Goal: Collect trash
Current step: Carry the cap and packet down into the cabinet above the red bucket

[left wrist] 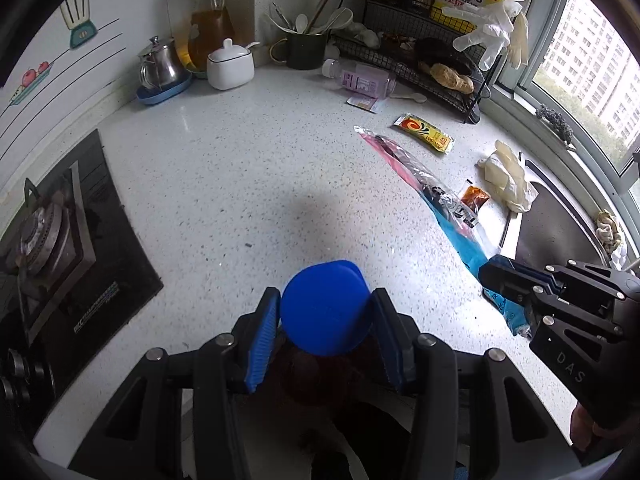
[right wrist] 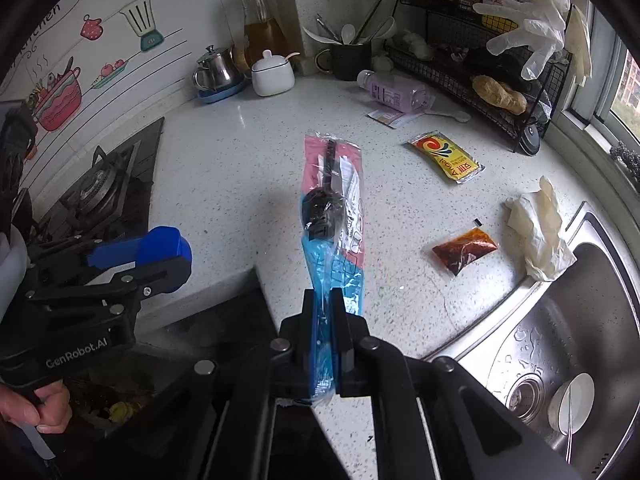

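I am tilting both grippers steeply down over the white speckled stone countertop (left wrist: pixel 240 184). My left gripper (left wrist: pixel 325 320) is pinching a blue plastic bottle cap (left wrist: pixel 325 307) between its 2 ribbed blue pads, with the dark bottle body hanging below the jaws. My right gripper (right wrist: pixel 323 320) is pressing its 2 fingers together on the blue end of a long clear pink-and-blue plastic wrapper (right wrist: pixel 334 216), which is stretching away ahead of the fingertips with a black piece inside it. A hand (right wrist: pixel 36 408) is gripping the left tool's handle at the lower left of the right wrist view. Ahead and right of the right gripper, a small clear sachet of red chilli sauce (right wrist: pixel 464 254), a yellow-and-red flat sauce packet (right wrist: pixel 446 156) and crumpled cream rubber gloves (right wrist: pixel 538 228) are lying on the counter, just beside the steel sink (right wrist: pixel 560 320).
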A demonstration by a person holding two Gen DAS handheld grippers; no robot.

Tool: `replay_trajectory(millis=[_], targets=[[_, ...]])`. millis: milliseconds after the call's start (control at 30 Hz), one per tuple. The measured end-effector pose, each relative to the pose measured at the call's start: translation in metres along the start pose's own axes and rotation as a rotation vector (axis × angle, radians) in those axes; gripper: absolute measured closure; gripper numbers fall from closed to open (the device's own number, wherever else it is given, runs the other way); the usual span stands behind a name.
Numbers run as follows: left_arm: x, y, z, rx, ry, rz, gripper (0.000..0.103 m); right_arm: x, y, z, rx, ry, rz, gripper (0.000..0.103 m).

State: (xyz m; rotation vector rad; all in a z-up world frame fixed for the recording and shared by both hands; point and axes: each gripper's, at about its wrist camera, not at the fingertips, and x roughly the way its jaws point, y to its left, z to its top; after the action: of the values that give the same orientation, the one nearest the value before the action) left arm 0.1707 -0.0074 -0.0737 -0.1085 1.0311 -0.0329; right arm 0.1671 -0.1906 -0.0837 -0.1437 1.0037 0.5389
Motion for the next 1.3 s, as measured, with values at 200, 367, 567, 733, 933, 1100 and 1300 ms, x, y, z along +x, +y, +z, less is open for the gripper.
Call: replay_trajectory(millis=[200,367,567,733,933,1100,1300], targets=[[-0.026,0.012,-0.05,-0.019,0.012,0.008,0.059,-0.012,0.031,-0.033,-0.018,0.013,0.024,0.098],[-0.038,0.024,-0.089,-0.05,0.028,0.002,0.059,-0.017,0.054,-0.059,-0.029,0.034,0.05,0.098],[-0.041,0.037,-0.13,-0.093,0.058,0.0,0.059,-0.009,0.075,-0.09,-0.036,0.103,0.078,0.098],[-0.034,0.044,-0.155,-0.122,0.101,0.01,0.059,0.003,0.087,-0.105,-0.047,0.154,0.092,0.098],[-0.012,0.05,-0.181,-0.139,0.165,0.024,0.059,0.029,0.093,-0.124,-0.06,0.222,0.113,0.098],[0.018,0.055,-0.199,-0.16,0.235,0.019,0.059,0.052,0.094,-0.143,-0.08,0.273,0.104,0.098],[0.065,0.055,-0.219,-0.151,0.279,-0.005,0.059,0.093,0.086,-0.163,-0.049,0.345,0.107,0.098]])
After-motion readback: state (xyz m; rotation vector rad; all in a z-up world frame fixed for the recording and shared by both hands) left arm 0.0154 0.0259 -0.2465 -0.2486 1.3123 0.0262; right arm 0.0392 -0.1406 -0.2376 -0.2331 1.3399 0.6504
